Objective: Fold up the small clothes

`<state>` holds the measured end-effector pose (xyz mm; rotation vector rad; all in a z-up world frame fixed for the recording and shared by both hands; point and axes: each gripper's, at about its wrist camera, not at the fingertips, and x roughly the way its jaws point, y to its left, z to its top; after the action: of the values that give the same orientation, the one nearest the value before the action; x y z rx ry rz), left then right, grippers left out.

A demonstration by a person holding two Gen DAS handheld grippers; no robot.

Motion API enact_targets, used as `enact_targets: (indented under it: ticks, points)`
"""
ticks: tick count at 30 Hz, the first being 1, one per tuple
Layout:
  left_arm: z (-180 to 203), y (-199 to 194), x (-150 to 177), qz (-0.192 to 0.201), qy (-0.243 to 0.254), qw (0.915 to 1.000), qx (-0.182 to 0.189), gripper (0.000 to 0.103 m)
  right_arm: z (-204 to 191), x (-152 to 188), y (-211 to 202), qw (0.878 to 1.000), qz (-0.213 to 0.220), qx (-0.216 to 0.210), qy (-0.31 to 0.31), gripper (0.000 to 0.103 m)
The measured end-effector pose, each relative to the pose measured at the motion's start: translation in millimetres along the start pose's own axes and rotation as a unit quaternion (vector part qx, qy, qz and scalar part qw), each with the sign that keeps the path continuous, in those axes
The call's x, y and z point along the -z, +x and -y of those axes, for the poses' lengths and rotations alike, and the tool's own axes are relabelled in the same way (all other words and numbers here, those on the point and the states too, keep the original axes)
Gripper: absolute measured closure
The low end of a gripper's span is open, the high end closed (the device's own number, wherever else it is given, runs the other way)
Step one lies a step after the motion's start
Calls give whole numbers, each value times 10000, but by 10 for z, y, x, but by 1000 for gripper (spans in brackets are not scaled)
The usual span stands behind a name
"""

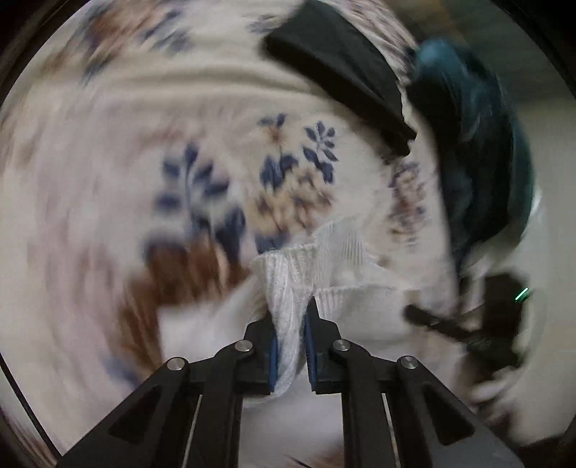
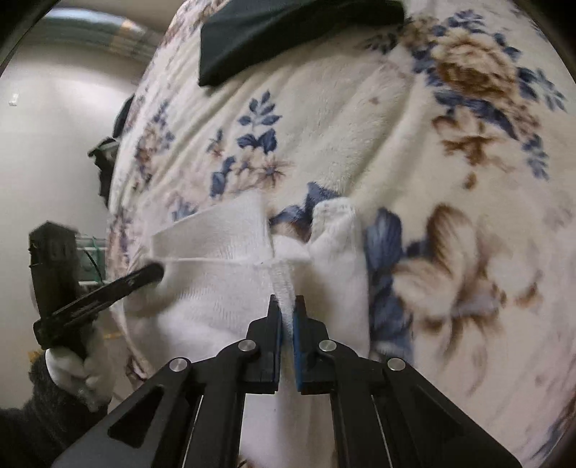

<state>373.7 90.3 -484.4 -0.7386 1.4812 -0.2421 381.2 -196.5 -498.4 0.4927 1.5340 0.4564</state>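
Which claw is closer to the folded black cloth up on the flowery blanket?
Hard to say. Both the left claw and right claw pinch the white sock, well below the black cloth.

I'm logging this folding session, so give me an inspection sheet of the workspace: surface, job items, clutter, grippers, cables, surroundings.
Surface: floral blanket, cream with blue and brown flowers, rumpled.
Job's things: white knit garment on the blanket; folded black cloth lies farther back.
Clutter: dark teal item at the blanket's edge, blurred.
Grippers: left gripper shut on the white garment; right gripper shut on it too.
Cables: nothing seen.
Surroundings: pale floor beside the bed; gloved hand with dark sleeve.
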Motion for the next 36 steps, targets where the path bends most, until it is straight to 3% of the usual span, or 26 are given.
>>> enact_targets:
  ticks: [1,4,6,8,9,12,14,15,16,18,20,22,25,26,28,30,32,34,35,36]
  points:
    - [-95,-44,104,-259,-509,9980,270,93,5,73,-106,9999,39,-103,93,97]
    - [-458,0,381,-958,-1822,9742,928,93,32,316,-330,9981,-196,-360,450,98]
    - [-691,151,476,-1291,-2290,9608,885,93,48,496,-391,9955,-475,-447,689,98]
    - [-880,298,456,-1423,-2536,9537,763,93,74,611,-352,9927,-762,-392,848,98]
    - [-880,307,397,-1346,-2440,9574,754,90,92,626,-333,9925,-772,-364,878,97]
    - [-624,185,154,-887,-1578,9806,751,80,157,522,-230,9954,-546,-103,782,97]
    - [-399,61,24,-427,-807,9955,266,55,125,397,-179,9978,-353,87,546,96]
    - [-326,14,-12,-209,-545,9983,84,40,102,347,-165,9986,-270,175,425,95]
    - [-309,-23,-20,-77,-404,9992,-1,39,77,295,-143,9989,-241,257,313,92]
    - [-259,-32,-27,41,-238,9997,-77,39,41,177,-105,9985,-225,459,176,61]
    - [-238,-7,-12,53,-156,9997,-205,39,38,123,-91,9985,-170,490,178,54]
    - [-194,36,15,185,66,9984,-530,39,40,91,-71,9983,-168,530,154,54]
    - [-71,95,-26,417,695,9881,-1310,39,-33,9,-67,9977,-26,673,11,54]
    - [24,144,-45,511,1002,9809,-1590,39,-63,-23,-71,9980,-10,629,-51,54]
    - [94,132,-95,571,1537,9706,-1763,39,-148,-80,-71,9981,35,571,-225,54]
    - [253,252,-152,618,2164,9548,-1942,39,-313,-153,13,9958,-17,624,-677,54]
    - [320,496,-235,231,2612,9451,-1951,39,-442,-206,204,9897,-359,809,-1123,54]
    - [294,697,-299,-151,2787,9420,-1864,39,-465,-182,365,9819,-736,982,-1446,54]
    - [257,827,-342,-412,2784,9443,-1706,39,-487,-168,442,9768,-802,1153,-1616,59]
    - [217,912,-368,-588,2744,9455,-1650,40,-507,-143,480,9725,-764,1326,-1757,79]
